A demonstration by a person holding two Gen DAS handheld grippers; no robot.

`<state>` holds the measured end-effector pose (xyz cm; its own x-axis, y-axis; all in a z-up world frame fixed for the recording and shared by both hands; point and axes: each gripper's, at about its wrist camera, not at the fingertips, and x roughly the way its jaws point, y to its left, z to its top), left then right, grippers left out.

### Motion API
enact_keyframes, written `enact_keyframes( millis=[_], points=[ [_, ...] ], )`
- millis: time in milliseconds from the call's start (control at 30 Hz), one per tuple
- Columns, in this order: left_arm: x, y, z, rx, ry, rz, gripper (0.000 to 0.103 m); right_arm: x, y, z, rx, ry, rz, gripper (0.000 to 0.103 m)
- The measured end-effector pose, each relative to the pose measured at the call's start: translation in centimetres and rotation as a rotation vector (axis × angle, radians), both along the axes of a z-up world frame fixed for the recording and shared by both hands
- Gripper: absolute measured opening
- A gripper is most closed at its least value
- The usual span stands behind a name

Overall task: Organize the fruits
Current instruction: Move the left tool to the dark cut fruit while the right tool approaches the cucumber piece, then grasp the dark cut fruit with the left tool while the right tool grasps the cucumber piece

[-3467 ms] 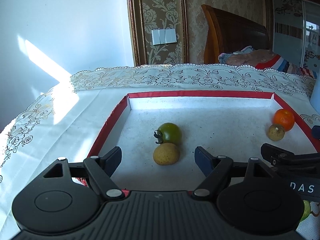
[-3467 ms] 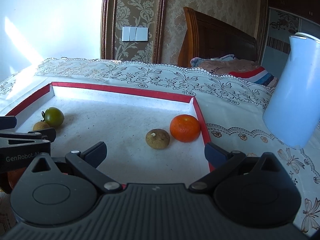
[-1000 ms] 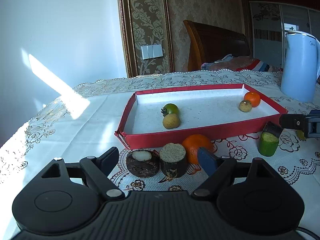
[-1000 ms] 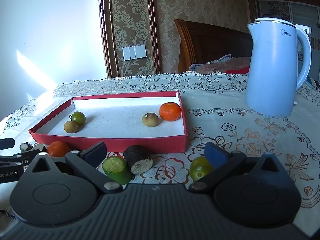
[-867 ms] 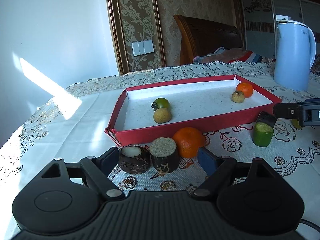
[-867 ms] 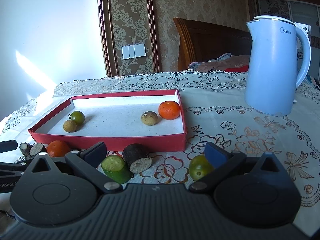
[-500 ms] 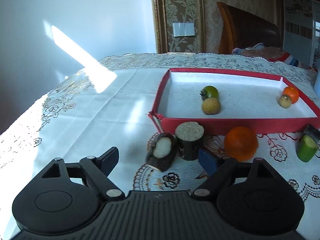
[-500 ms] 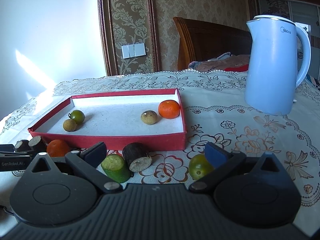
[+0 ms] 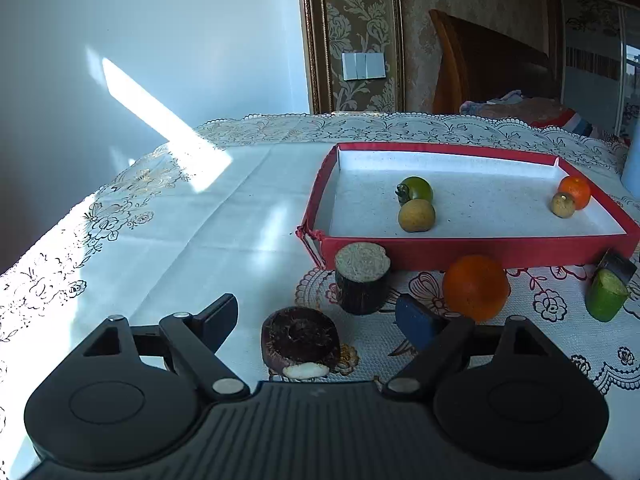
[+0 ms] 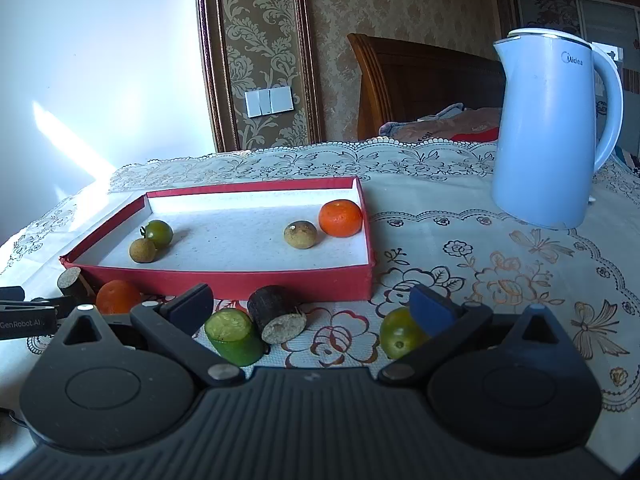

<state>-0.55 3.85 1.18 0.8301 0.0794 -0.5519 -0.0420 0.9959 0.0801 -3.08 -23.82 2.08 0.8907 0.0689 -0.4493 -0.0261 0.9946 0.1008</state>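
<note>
A red tray (image 9: 472, 246) holds a green tomato (image 9: 418, 188), a tan round fruit (image 9: 416, 216), a small orange (image 9: 575, 191) and a brown fruit (image 9: 563, 205). In front of it on the cloth lie a dark round piece (image 9: 300, 338), a tan-topped dark stub (image 9: 362, 280), an orange (image 9: 476, 286) and a green cut piece (image 9: 606, 296). My left gripper (image 9: 318, 316) is open with the dark round piece between its fingers, untouched. My right gripper (image 10: 312, 306) is open over the green cut piece (image 10: 234, 336) and a dark stub (image 10: 276, 314). A yellow-green tomato (image 10: 400, 332) sits beside its right finger.
A pale blue kettle (image 10: 552, 128) stands on the lace tablecloth (image 10: 500, 248) to the right of the tray (image 10: 224, 280). The left gripper's finger (image 10: 24, 312) shows at the left edge of the right wrist view. White cloth (image 9: 180, 240) lies left of the tray.
The left gripper has swung left and drawn closer to the dark round piece, which now lies between its fingers and shows another face. The right gripper has stayed still.
</note>
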Motion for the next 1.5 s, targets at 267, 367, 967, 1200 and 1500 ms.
enact_keyframes(
  millis=[267, 367, 967, 1200, 1500],
  points=[
    [-1.3, 0.8, -0.6, 0.042, 0.006, -0.015, 0.087, 0.1, 0.3, -0.1, -0.006, 0.009, 0.014, 0.103],
    [-0.6, 0.9, -0.8, 0.043, 0.037, 0.004, 0.087, 0.1, 0.3, -0.1, -0.004, 0.011, 0.014, 0.103],
    [0.0, 1.3, -0.8, 0.023, 0.028, -0.012, 0.040, -0.6, -3.6, 0.1, 0.127, -0.011, -0.027, 0.103],
    [-0.1, 1.3, -0.9, 0.023, 0.028, -0.010, 0.040, -1.5, 0.7, 0.1, -0.097, -0.057, 0.051, 0.101],
    [-0.1, 1.2, -0.8, 0.022, 0.028, -0.009, 0.040, -1.9, 3.4, -0.4, -0.102, 0.001, 0.307, 0.083]
  ],
)
